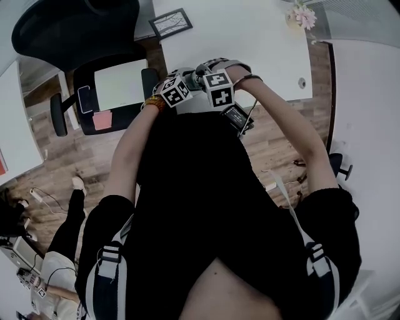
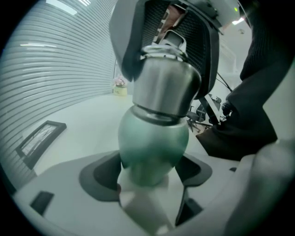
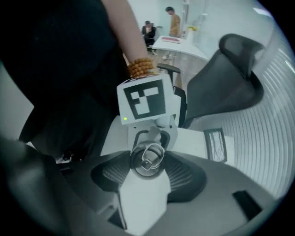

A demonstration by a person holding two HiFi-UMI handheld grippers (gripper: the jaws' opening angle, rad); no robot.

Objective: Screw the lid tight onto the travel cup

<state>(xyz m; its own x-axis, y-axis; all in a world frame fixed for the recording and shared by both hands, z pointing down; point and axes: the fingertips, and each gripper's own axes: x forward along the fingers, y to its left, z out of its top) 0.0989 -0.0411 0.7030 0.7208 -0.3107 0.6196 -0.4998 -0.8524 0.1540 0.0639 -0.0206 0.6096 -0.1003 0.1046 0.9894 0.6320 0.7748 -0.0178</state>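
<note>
Travel cup: the travel cup (image 2: 154, 143) has a green body and is held up off the bench (image 1: 250, 31), tilted, over the bench's near edge and in front of the person's chest.
Lid: the steel lid (image 2: 166, 87) sits on top of the green body.
Left claw: the left claw (image 2: 150, 177) is closed on the lower part of the green body, one pad on each side.
Right claw: the right claw (image 3: 148, 171) points down onto the cup's top. Its ribbed pads are closed against the sides of the lid, well short of meeting each other.
Head view only: both marker cubes (image 1: 175, 92) sit side by side, close together. The cup itself is hidden beneath them and the hands.
Left gripper view only: shows the cup from the side, green below and steel above, with the right claw's dark pads flanking the lid.
Right gripper view only: shows the lid's top face with a wire ring (image 3: 152, 154) lying on it, a bead bracelet (image 3: 140, 67) on the left wrist, and two people (image 3: 174, 20) far off at another table.
Bench: a picture frame (image 1: 170, 23) lies near the far left corner, and a flower pot (image 1: 305, 15) stands at the far right corner.
Beside the bench: an office chair (image 1: 75, 31) stands off its left edge.
</note>
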